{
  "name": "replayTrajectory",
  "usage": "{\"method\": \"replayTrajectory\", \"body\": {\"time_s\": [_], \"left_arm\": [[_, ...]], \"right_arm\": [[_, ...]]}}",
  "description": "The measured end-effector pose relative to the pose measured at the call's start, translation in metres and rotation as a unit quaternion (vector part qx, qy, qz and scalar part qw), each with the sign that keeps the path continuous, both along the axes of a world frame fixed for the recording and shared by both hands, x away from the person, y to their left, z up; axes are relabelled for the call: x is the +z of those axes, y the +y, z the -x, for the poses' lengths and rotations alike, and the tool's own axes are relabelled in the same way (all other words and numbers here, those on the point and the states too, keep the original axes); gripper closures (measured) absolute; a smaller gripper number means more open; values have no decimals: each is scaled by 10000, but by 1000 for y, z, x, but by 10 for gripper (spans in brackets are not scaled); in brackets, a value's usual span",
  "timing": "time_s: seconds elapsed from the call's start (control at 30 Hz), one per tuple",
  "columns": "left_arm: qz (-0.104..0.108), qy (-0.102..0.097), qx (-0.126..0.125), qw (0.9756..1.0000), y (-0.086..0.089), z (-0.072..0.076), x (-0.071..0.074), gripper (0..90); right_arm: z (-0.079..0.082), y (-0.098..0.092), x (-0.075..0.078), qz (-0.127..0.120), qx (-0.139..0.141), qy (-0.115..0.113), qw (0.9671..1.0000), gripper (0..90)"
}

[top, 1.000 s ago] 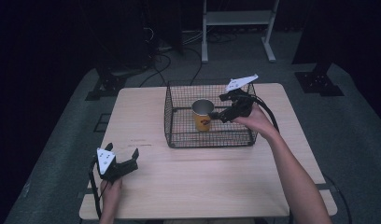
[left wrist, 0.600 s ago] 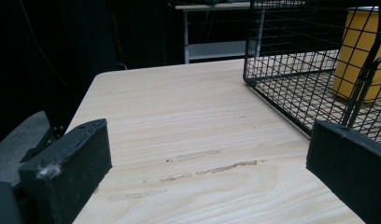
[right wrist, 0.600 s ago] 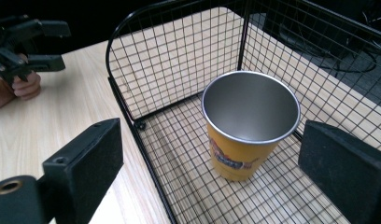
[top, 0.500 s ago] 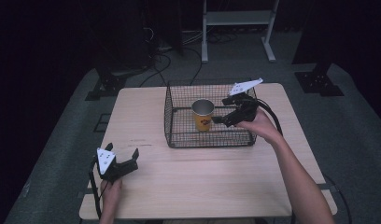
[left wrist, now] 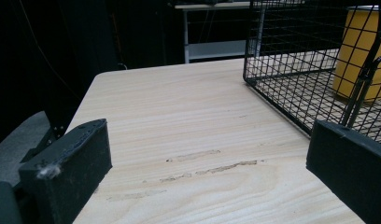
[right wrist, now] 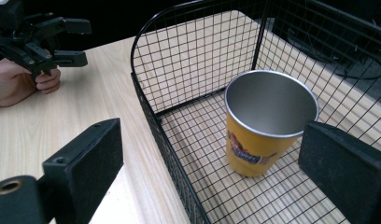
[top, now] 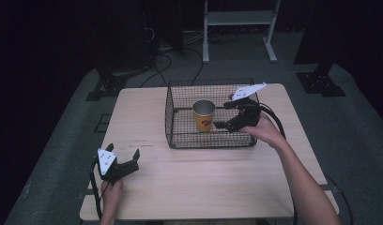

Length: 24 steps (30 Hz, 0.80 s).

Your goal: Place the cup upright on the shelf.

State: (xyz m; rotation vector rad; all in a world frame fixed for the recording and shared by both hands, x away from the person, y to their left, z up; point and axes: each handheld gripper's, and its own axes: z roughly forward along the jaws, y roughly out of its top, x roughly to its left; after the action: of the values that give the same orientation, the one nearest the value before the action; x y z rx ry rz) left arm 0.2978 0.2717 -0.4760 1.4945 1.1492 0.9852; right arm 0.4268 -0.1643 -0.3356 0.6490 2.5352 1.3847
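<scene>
Right now: right hand-held gripper (top: 225,116) gapes beside yellow cup (top: 204,115), centre frame, inside wire basket (top: 180,138); left hand-held gripper (top: 122,158) open, lower left on counter (top: 203,178).

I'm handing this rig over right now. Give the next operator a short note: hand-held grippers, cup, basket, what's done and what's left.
Right hand-held gripper: open, inside the wire basket beside the yellow metal cup, not touching it.
Left hand-held gripper: open, holding nothing, low over the wooden table at its near left corner.
Cup: upright on the basket floor, nothing inside it.
Done: right gripper brought up to the cup.
Left: probably close on the cup and lift it out; the high basket wall looks like the main obstacle.
</scene>
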Motion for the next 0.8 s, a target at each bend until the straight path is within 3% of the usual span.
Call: {"method": "replayTrajectory", "body": {"time_s": [0.13,0.8], "left_arm": [[14,3,2,10000,0,0,0,0],[-29,1,0,10000,-1,0,0,0]], "right_arm": [[3,-2,-3,118,-33,42,9999,57],[22,-25,-19,-48,-108,81,9999,57]]}}
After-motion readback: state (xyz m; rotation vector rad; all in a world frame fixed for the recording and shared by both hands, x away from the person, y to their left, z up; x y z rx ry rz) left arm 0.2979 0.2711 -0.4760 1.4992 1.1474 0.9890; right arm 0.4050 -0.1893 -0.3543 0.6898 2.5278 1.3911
